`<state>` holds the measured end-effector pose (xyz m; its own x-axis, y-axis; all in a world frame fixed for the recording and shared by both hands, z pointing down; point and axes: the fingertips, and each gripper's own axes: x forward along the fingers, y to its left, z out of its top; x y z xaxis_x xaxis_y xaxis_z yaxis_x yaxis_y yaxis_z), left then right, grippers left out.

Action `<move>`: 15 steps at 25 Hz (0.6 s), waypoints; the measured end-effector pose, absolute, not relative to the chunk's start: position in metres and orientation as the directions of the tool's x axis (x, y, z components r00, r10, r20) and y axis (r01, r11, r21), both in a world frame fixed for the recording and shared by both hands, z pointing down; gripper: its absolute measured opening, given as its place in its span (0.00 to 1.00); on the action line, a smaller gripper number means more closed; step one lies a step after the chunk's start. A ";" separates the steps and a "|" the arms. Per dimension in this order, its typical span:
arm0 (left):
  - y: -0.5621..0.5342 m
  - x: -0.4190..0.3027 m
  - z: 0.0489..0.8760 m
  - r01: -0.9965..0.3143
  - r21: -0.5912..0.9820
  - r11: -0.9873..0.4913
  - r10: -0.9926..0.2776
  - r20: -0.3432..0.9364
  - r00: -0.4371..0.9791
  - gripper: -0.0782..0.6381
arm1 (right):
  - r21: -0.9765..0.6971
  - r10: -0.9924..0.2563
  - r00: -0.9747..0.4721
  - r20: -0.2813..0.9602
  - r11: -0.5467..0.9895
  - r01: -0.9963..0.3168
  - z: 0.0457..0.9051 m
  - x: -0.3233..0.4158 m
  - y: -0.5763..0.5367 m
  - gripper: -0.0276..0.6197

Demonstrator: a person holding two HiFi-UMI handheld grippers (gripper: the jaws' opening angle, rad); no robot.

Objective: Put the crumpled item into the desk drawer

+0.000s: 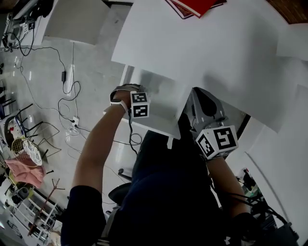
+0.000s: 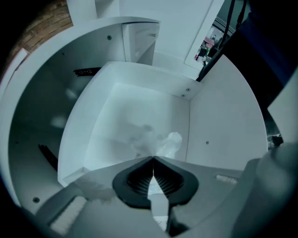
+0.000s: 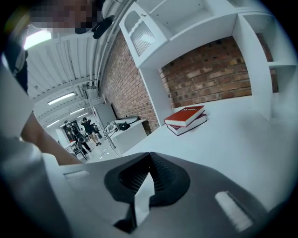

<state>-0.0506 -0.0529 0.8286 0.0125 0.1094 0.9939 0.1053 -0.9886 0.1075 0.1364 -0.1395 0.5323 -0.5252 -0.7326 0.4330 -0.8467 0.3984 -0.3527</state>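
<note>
The desk drawer (image 1: 161,110) is pulled out from under the white desk (image 1: 216,48). My left gripper (image 1: 138,104) hangs over it, with only its marker cube and the hand showing in the head view. In the left gripper view the drawer (image 2: 139,93) is white inside, and the crumpled item (image 2: 168,142), pale and wrinkled, sticks out right at the tips of my left gripper (image 2: 152,159), whose jaws are shut on it, low over the drawer floor. My right gripper (image 1: 199,96) is by the desk's front edge, beside the drawer. It is shut with nothing in it (image 3: 150,155).
Red books (image 1: 195,6) (image 3: 186,118) lie at the far side of the desk top, near the brick wall (image 3: 209,74). Cables and a power strip (image 1: 70,77) run over the floor at left. A chair base (image 1: 122,190) stands under me.
</note>
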 end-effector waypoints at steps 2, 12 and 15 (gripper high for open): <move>-0.049 -0.047 0.842 0.111 0.113 -0.987 0.113 0.994 -0.003 0.12 | -0.354 -0.742 -0.507 0.439 0.376 -0.856 0.540 0.145 -0.135 0.05; -0.048 -0.047 0.867 0.178 0.122 -0.976 0.113 0.992 -0.065 0.12 | -0.353 -0.752 -0.456 0.476 0.312 -0.882 0.552 0.165 -0.133 0.05; -0.049 -0.047 0.872 0.196 0.112 -0.974 0.100 0.992 -0.074 0.12 | -0.356 -0.746 -0.463 0.479 0.316 -0.879 0.555 0.163 -0.132 0.05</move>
<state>-0.0471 -0.0486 0.8717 -0.0739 0.0997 0.9923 0.1958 -0.9742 0.1124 0.1630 -0.1323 0.5553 -0.4626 -0.7458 0.4794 -0.8792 0.3163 -0.3563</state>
